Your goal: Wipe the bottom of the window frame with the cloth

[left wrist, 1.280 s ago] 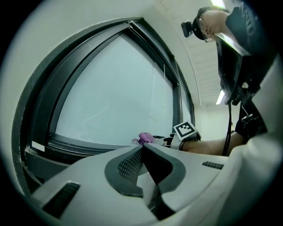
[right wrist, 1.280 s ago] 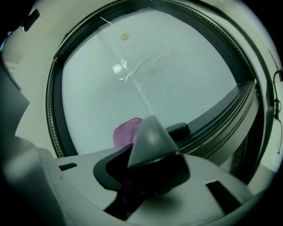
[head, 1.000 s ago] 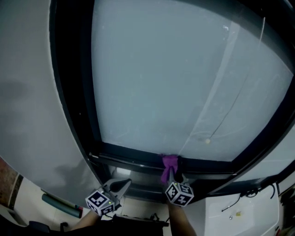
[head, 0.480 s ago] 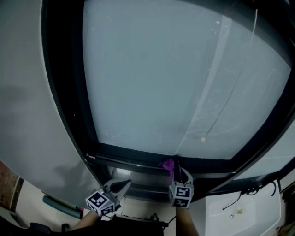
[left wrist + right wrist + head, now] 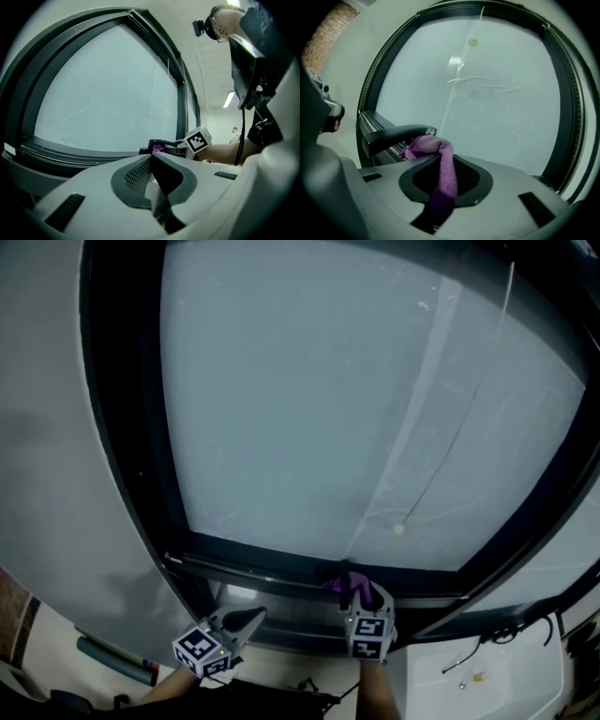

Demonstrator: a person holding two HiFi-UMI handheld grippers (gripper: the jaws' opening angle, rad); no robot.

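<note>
The window's dark bottom frame [image 5: 262, 563] runs below the frosted pane [image 5: 309, 399]. My right gripper [image 5: 354, 587] is shut on a purple cloth [image 5: 338, 583] and holds it against the frame near its middle. In the right gripper view the cloth [image 5: 440, 157] hangs from between the jaws, and its bunched end lies under a dark handle-like bar [image 5: 393, 133] by the frame [image 5: 372, 123]. My left gripper [image 5: 246, 619] hovers lower left, below the frame, shut and holding nothing. From the left gripper view the cloth [image 5: 158, 147] shows beside the right gripper's marker cube [image 5: 198, 139].
A thin pull cord with a bead [image 5: 399, 531] hangs in front of the pane. A white ledge with a cable [image 5: 469, 673] lies at lower right, a grey-green tube [image 5: 112, 659] at lower left. A person [image 5: 233, 134] stands far behind. Brick wall [image 5: 328, 40] shows at left.
The right gripper has turned and the cloth, which stood up over the frame a second ago, is now bunched low against it. The left gripper has kept its place.
</note>
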